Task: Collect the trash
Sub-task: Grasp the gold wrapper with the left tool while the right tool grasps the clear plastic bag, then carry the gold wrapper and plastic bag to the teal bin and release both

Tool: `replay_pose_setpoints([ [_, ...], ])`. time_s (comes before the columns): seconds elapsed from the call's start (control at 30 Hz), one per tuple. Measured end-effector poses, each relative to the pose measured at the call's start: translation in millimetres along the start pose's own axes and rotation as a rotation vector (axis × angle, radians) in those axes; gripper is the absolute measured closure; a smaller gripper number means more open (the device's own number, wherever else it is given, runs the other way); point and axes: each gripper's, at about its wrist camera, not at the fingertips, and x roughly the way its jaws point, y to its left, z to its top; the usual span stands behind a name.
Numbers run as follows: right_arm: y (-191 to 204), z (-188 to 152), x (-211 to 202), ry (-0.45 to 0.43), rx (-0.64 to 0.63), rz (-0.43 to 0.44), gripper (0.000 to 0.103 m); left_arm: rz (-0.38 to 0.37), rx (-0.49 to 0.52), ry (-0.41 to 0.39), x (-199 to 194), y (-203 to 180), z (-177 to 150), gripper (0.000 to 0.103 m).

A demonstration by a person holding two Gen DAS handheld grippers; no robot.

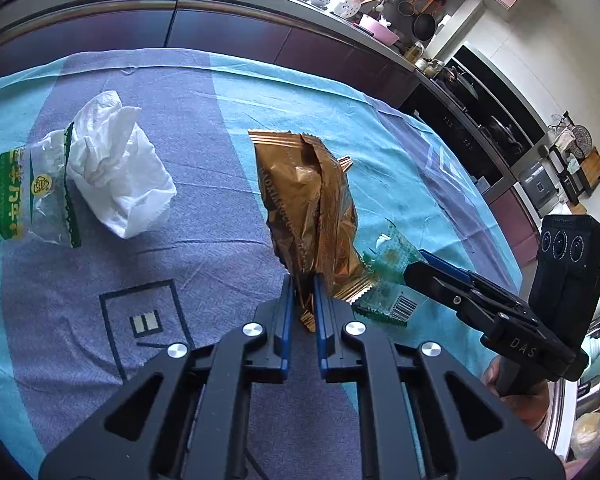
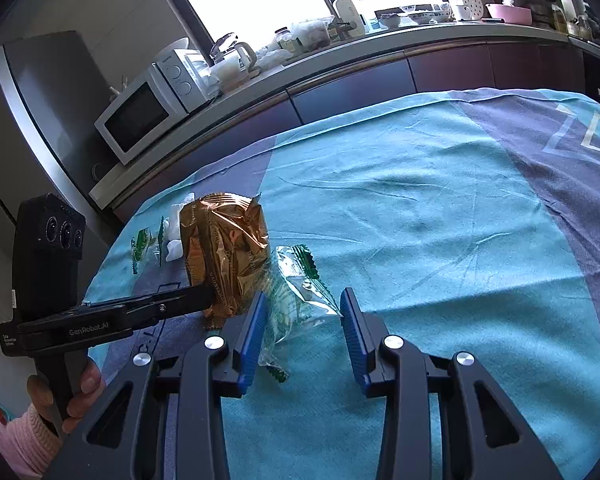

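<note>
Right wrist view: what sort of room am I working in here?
A home kitchen, most likely: a microwave and kettle sit on a long counter by a window, with a fridge at the left.

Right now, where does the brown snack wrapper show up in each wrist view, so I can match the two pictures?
Left wrist view: the brown snack wrapper stands at the centre, its lower end pinched in the shut left tool.
Right wrist view: it sits left of centre, beyond the open right tool, with the left tool reaching in from the left.
Shared landmark: the clear green-printed wrapper lying on the cloth right beside it.
</note>
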Motion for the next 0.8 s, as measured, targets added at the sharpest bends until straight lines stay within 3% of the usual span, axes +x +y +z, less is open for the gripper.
replay_pose_setpoints([
  [0.37, 11.3, -0.8, -7.5, -0.025, -0.005, 0.055, 0.067, 0.032, 0.057, -0.065, -41.4, -3.9, -18.9, 0.099],
  [0.8, 73.1, 0.6, -4.1, -0.016, -0.08, 0.191, 0.067, 0.086, 0.009, -0.168, -133.3, 42.7, -52.2, 0.099],
])
